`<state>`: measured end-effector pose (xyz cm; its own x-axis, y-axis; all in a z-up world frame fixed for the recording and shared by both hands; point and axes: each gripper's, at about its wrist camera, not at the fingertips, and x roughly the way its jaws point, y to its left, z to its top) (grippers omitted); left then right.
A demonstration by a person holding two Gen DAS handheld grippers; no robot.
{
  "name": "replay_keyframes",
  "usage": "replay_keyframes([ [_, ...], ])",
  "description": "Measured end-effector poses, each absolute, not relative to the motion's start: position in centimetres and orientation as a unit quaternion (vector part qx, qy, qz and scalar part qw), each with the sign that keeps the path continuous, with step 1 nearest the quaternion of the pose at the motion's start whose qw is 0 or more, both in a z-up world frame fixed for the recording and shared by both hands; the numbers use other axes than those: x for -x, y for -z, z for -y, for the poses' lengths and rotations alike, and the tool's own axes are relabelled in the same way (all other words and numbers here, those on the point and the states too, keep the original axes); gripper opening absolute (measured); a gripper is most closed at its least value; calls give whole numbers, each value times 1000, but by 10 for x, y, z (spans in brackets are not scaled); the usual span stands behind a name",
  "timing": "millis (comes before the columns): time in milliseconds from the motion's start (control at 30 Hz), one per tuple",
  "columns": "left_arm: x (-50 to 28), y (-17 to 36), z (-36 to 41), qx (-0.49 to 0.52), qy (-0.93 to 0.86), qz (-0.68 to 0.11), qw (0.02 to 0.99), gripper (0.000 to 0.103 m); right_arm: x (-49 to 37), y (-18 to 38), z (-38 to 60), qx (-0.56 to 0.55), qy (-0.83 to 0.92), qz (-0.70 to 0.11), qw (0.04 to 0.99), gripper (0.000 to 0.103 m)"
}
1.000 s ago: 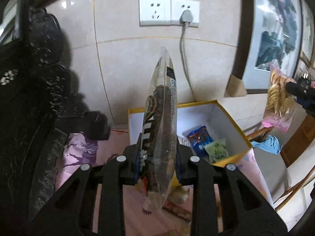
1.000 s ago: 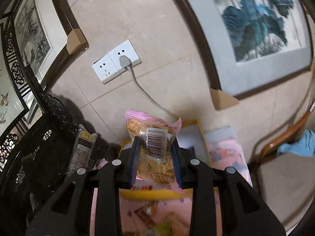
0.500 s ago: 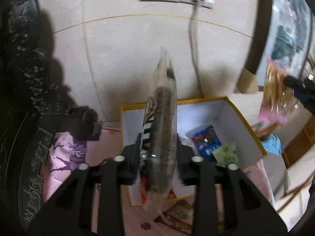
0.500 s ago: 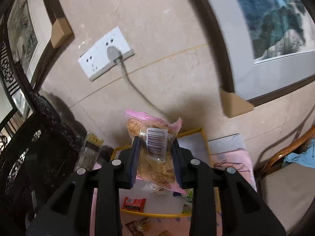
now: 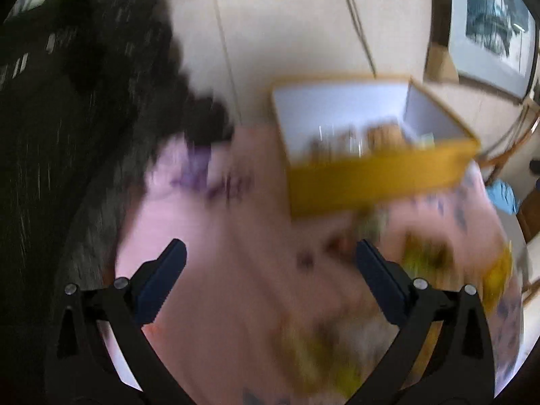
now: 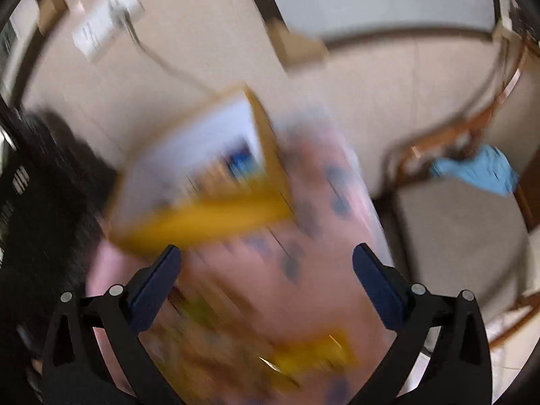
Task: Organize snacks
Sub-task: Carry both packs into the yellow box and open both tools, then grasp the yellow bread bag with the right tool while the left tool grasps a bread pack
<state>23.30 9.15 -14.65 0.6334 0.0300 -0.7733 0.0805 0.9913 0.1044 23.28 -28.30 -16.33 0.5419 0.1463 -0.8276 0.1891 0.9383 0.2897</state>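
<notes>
Left wrist view blurred: left hand-held gripper (image 5: 268, 263) spread wide, empty; right hand-held gripper (image 6: 266, 263) likewise; yellow box (image 5: 374, 179) contents unreadable.

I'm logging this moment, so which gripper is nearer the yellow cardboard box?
Right. The right gripper sits just before the yellow cardboard box; the left gripper hangs farther back, left of it.

Beige tiled wall (image 6: 209, 44) carries 1 white socket plate (image 6: 101, 27) and 1 framed picture (image 5: 489, 23); dark carved furniture (image 5: 67, 118) stands left, a wooden chair (image 6: 465, 222) right.

Yellow box (image 5: 378, 182), pink patterned tablecloth (image 5: 236, 287)
</notes>
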Motion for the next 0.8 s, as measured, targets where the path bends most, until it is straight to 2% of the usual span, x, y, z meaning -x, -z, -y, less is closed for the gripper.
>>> replay_keyframes([
  [67, -207, 174, -96, -44, 26, -461, 886, 101, -215, 204, 286, -160, 45, -538, 826, 102],
  [200, -189, 213, -95, -34, 26, -507, 861, 101, -191, 241, 290, -214, 61, -557, 800, 102],
  [367, -198, 227, -80, 4, 40, -510, 859, 101, -192, 247, 266, -192, 66, -536, 819, 102],
  [567, -212, 265, -72, 69, -2, -556, 828, 101, -196, 269, 261, -209, 109, -531, 814, 102],
  [700, -210, 275, -55, 13, -11, -542, 840, 101, -199, 277, 231, -95, 117, -556, 818, 102],
  [767, -205, 276, -55, 16, -10, -531, 847, 101, -194, 276, 225, -115, 123, -552, 817, 102],
  [800, -203, 277, -57, 24, -10, -530, 848, 100, -192, 273, 225, -124, 132, -542, 820, 97],
])
